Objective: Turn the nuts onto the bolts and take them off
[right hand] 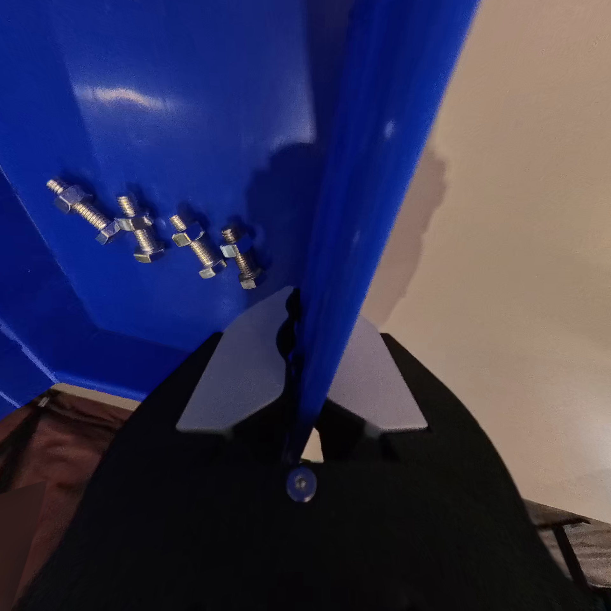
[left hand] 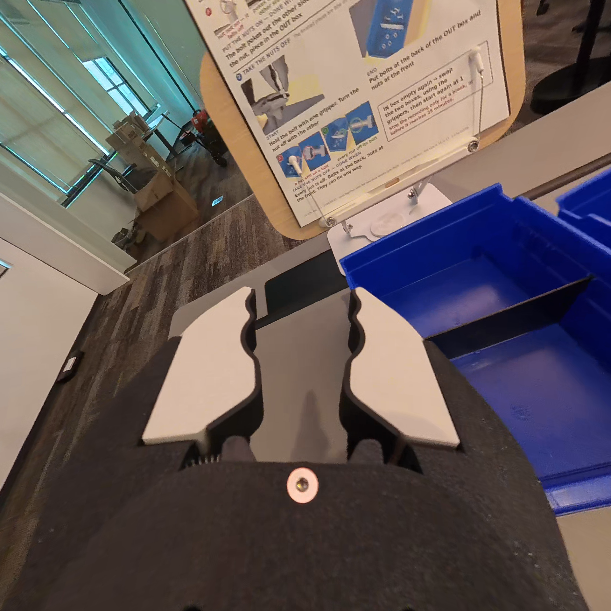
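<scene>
Left gripper (left hand: 301,325) was spread wide, nothing between its fingers, hovering over the grey tabletop (left hand: 299,380) just beside an empty blue plastic bin (left hand: 515,396) with a black divider (left hand: 515,312). Right gripper (right hand: 307,314) was pinched on the side wall of another blue plastic bin (right hand: 363,198); four silver bolts with nuts threaded on (right hand: 158,231) lay inside on its floor.

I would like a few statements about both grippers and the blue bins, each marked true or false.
1. The right gripper grips a wall of a blue bin. True.
2. That bin holds four bolts, each with a nut on it. True.
3. The left gripper holds a bolt. False: it is open and empty.
4. The divided bin beside the left gripper is full of nuts. False: no nuts or bolts show in it.
</scene>
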Demonstrator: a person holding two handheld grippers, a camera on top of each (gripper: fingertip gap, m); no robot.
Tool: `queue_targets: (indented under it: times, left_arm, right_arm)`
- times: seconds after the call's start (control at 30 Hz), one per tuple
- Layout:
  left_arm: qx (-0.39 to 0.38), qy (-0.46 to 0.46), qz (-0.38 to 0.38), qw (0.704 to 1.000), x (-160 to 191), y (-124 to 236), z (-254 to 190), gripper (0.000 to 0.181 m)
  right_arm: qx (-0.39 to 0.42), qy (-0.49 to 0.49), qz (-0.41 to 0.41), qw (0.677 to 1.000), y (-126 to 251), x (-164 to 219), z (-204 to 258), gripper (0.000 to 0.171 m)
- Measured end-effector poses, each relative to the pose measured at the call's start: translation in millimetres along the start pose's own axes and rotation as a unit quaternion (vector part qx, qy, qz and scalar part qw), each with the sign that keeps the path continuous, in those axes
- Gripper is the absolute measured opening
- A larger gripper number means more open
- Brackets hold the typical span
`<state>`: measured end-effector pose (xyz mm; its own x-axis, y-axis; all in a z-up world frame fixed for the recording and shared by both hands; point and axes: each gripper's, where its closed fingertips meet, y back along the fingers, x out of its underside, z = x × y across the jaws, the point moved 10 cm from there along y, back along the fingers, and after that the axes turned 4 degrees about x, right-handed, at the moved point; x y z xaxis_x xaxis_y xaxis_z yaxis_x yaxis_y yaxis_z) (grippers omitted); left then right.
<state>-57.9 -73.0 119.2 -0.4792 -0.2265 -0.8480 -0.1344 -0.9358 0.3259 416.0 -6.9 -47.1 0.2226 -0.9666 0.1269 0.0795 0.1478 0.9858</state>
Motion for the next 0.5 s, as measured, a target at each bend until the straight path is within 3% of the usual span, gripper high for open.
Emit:
queue_targets:
  times: [0.17,0.3,0.5]
  left_arm:
    - [0.013,0.027,-0.072,0.997,-2.8,9.8,17.8,0.05]
    - [-0.003,0.022,-0.077,0.997,-2.2,16.9,31.9,0.05]
    - [0.022,0.057,-0.114,0.992,-4.4,37.6,50.2,0.047]
  right_arm:
    - [-0.004,-0.033,0.02,0.999,8.8,20.8,-28.4,0.005]
    - [0.022,-0.053,0.012,0.998,28.0,38.0,-40.7,0.005]
    - [0.023,-0.076,-0.019,0.997,85.6,54.7,-35.1,0.005]
